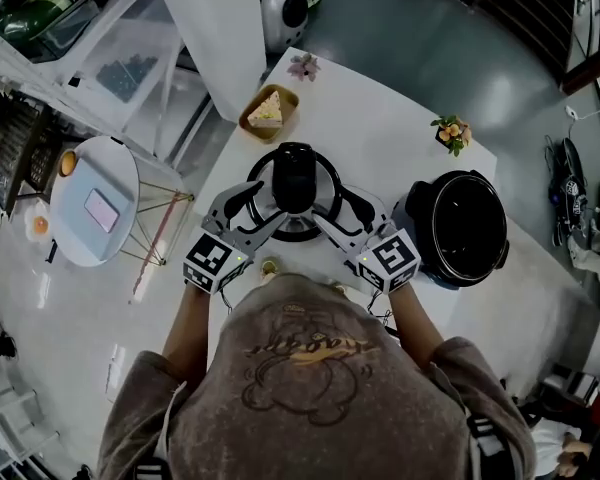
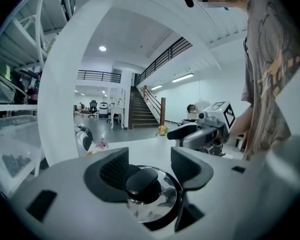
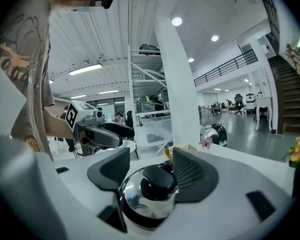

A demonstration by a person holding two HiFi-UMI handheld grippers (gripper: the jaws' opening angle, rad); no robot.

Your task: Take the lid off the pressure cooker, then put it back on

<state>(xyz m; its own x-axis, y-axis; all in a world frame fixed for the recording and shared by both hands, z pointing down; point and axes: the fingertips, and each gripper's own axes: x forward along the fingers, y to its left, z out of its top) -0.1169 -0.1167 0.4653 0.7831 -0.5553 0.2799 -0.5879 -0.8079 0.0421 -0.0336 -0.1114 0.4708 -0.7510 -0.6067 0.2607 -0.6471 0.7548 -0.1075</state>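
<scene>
The pressure cooker lid (image 1: 295, 183), a chrome dome with a black knob and black rim, hangs above the white table (image 1: 380, 118), off its pot. My left gripper (image 1: 255, 206) grips it from the left and my right gripper (image 1: 345, 213) from the right. In the left gripper view the lid (image 2: 152, 194) sits between the jaws of the left gripper (image 2: 150, 166), with the right gripper (image 2: 205, 131) beyond. The right gripper view shows the lid (image 3: 150, 196) clamped in the right gripper (image 3: 150, 171). The open black cooker pot (image 1: 465, 230) stands to the right.
A wooden bowl with a cake slice (image 1: 270, 113), a pink flower (image 1: 303, 66) and a small flower pot (image 1: 452, 131) sit on the table's far side. A white pillar (image 1: 215, 28) rises at the far left corner. A round side table (image 1: 95, 208) stands on the floor to the left.
</scene>
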